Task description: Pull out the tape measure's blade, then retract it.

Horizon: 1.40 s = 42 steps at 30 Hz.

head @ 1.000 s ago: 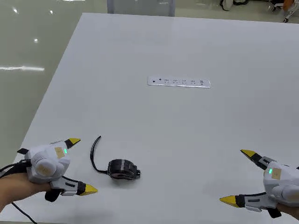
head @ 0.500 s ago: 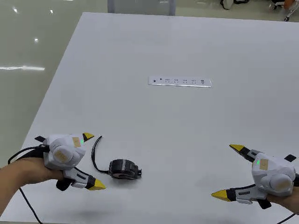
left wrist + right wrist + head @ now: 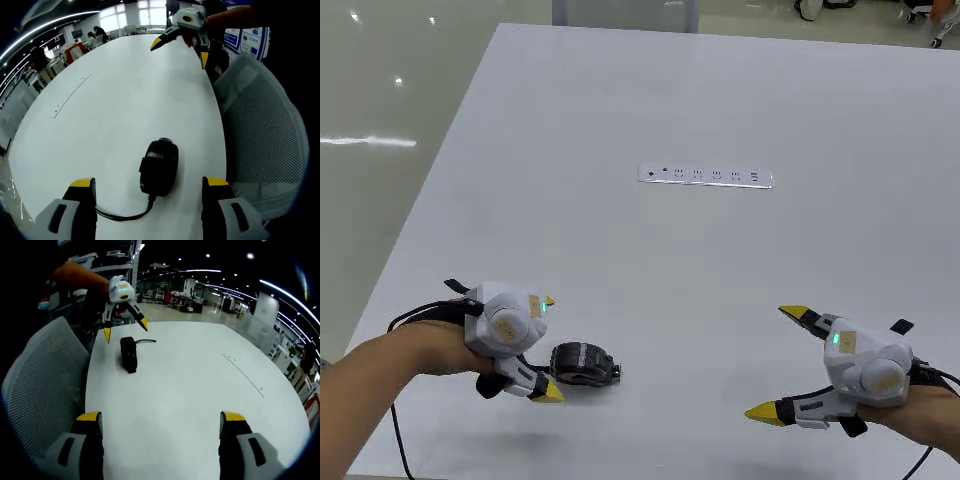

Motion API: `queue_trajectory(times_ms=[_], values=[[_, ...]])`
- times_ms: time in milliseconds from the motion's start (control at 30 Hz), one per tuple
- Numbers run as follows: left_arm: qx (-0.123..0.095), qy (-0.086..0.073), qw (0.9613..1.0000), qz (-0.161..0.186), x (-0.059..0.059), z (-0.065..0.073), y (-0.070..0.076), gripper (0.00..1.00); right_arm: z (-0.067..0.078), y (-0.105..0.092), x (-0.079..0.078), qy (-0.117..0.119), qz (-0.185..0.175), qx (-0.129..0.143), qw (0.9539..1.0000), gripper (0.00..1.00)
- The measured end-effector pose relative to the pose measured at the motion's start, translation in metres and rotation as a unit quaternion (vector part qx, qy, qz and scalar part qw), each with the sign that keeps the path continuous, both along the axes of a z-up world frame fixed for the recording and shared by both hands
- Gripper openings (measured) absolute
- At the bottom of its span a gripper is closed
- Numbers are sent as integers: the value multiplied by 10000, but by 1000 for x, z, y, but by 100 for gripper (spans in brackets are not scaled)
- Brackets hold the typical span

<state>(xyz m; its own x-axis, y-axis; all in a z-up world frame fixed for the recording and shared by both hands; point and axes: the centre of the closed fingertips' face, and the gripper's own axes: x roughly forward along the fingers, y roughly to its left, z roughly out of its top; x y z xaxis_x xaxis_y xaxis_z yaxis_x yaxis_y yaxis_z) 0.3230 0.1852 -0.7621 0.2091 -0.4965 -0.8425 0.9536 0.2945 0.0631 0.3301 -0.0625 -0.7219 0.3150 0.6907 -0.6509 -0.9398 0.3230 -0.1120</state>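
The tape measure (image 3: 584, 363) lay on its side on the white bench (image 3: 650, 260), close to the near edge and not yet lifted. Its blade was not pulled out. A small tab on the right of the case could be the blade's hook, but it was too small to be sure. The black strap (image 3: 122, 217) curled away from the case toward the left tool (image 3: 549, 346).

The left tool stood wide, with one yellow tip on each side of the case, and in the left gripper view neither tip seemed to touch it. The right tool (image 3: 776, 362) was also wide and held nothing. It hovered well apart to the right, over the same near part of the bench.

I judged that the step in hand was to take hold of the case, so the task was only at its beginning.

Several things could go wrong from here. If one jaw met the case first, the case could slide on the smooth bench, maybe toward the edge. The strap could get caught between a jaw and the case, and make the hold weak. With a weak hold, the pull of the right tool on the hook would drag the whole case and not draw the blade out. A jaw could also cover the blade's mouth.
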Motion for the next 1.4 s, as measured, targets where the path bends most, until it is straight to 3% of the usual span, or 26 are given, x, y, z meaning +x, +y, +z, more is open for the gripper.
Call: queue_trajectory(times_ms=[167,400,633,800,900,933,1067,1267,1333,1400], values=[[61,57,9999,-83,2,-5,-6,79,-1,14,5,16,81,52,10000,98],[243,208,9990,-303,-2,-19,-17,61,0,38,9,16,264,93,9996,96],[267,224,9988,-332,-2,-22,-31,53,-9,60,7,152,435,84,9989,96],[439,154,9978,-473,-1,-25,-32,46,-15,74,2,204,601,56,9980,95],[408,381,9960,-691,-12,-27,-35,35,-21,82,3,240,641,-9,9977,90],[472,235,9965,-654,-8,-28,-34,35,-28,86,3,326,667,-97,9972,89],[531,301,9956,-710,-8,-27,-33,34,-37,101,3,471,721,-166,9961,86],[518,363,9955,-709,-8,-28,-33,33,-43,133,-2,589,789,-54,9951,81],[500,334,9958,-683,-9,-28,-33,33,-53,138,-6,749,798,-239,9937,76],[457,282,9965,-637,-8,-28,-32,33,-57,146,-8,717,921,-230,9929,73]])
